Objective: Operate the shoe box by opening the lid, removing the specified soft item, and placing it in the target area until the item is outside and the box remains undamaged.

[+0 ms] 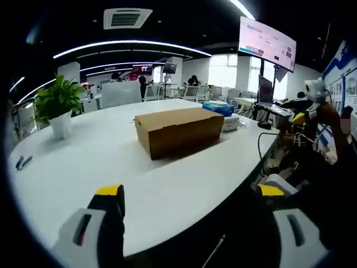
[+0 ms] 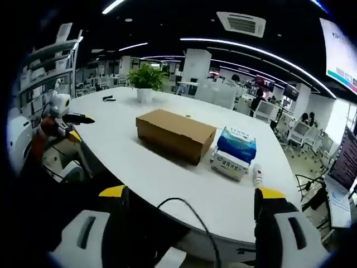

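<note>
Shoe box [image 1: 178, 132]: matt brown cardboard. Table [image 1: 83, 167]: smooth white, slight sheen. Tissue pack [image 2: 236, 145]: glossy plastic wrap.

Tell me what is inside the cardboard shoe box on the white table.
Nothing inside can be seen: the shoe box sits on the table with its lid closed, hiding any contents. Nothing rests on top of it. Both tools are open and away from it.
</note>
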